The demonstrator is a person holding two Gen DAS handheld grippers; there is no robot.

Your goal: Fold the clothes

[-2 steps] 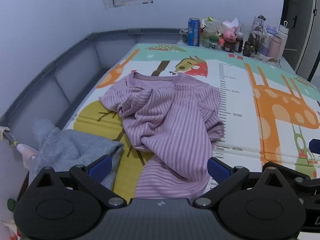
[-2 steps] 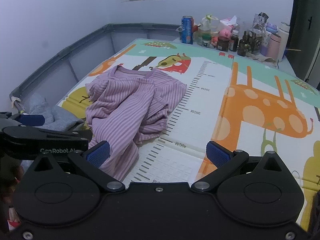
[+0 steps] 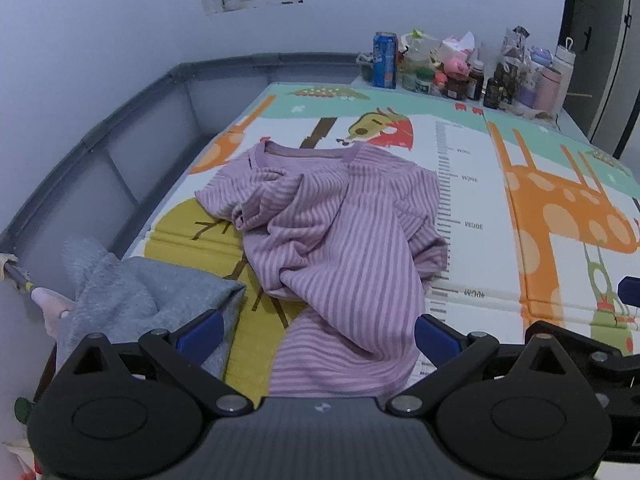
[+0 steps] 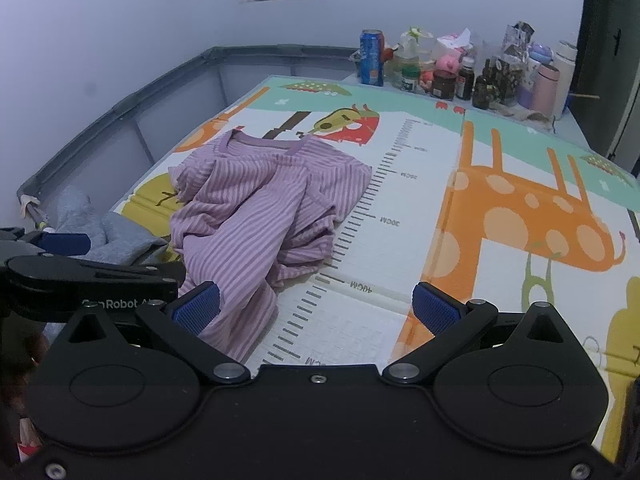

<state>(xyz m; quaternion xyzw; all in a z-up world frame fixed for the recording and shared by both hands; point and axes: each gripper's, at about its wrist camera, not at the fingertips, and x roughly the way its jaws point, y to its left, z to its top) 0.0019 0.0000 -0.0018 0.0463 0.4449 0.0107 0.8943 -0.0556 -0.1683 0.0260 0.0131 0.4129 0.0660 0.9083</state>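
Purple-striped shirt (image 3: pixel 340 240), left wrist view: it lies crumpled at the centre of the play mat (image 3: pixel 500 208), collar toward 12 o'clock, its hem reaching 6 o'clock between the fingers of the left claw (image 3: pixel 316 334). The claw is spread fully wide and grips nothing. A grey garment (image 3: pixel 140 300) lies bunched at 8 o'clock; bottles and a can (image 3: pixel 385 60) stand at 1 o'clock.

Right wrist view: the shirt (image 4: pixel 264 208) sits at 10 o'clock, its hem beside the left finger of the right claw (image 4: pixel 316 306), likewise wide open and empty. The left claw's body enters at 9 o'clock.

Progress: no fold is made; spreading and folding remain. Compared with the earlier frame, nothing visibly differs.
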